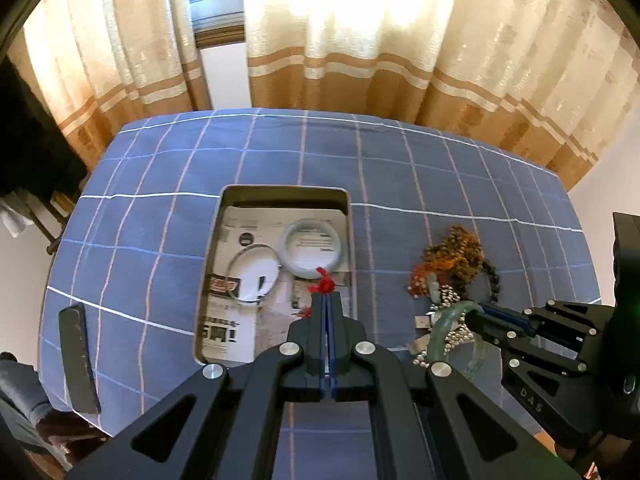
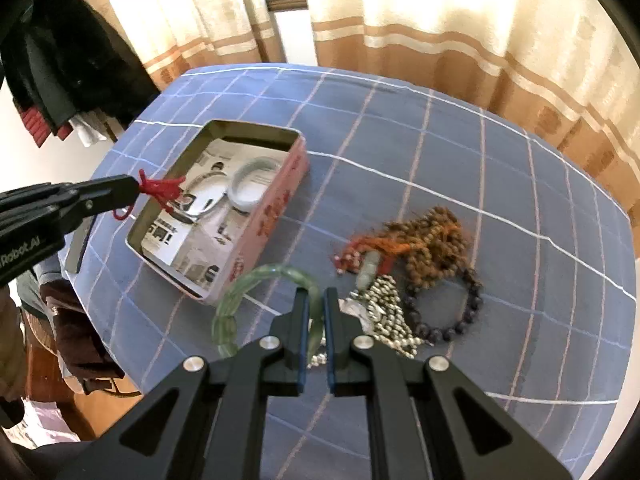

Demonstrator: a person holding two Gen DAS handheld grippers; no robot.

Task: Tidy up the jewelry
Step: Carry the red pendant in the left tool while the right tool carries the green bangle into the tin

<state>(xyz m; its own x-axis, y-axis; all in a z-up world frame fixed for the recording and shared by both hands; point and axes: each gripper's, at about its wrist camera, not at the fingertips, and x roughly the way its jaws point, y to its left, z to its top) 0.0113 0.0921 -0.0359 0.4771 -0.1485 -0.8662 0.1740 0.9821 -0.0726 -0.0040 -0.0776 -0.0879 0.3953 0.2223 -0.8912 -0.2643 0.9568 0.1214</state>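
In the tin [image 2: 276, 204] lie two bangles; beside it, one bead heap [image 2: 432, 256]. Left tool [image 1: 327, 300] pinches red cord [image 1: 323, 284]; right tool [image 2: 315, 300] pinches a green bangle [image 2: 256, 284].

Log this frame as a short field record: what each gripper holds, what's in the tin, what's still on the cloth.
left gripper: shut on red cord, over the tin
right gripper: shut on green bangle, above the cloth
tin: open, paper-lined; holds pale bangle and thin silver hoop
tablecloth: brown bead strand, dark bead bracelet, silver bead chain in one pile
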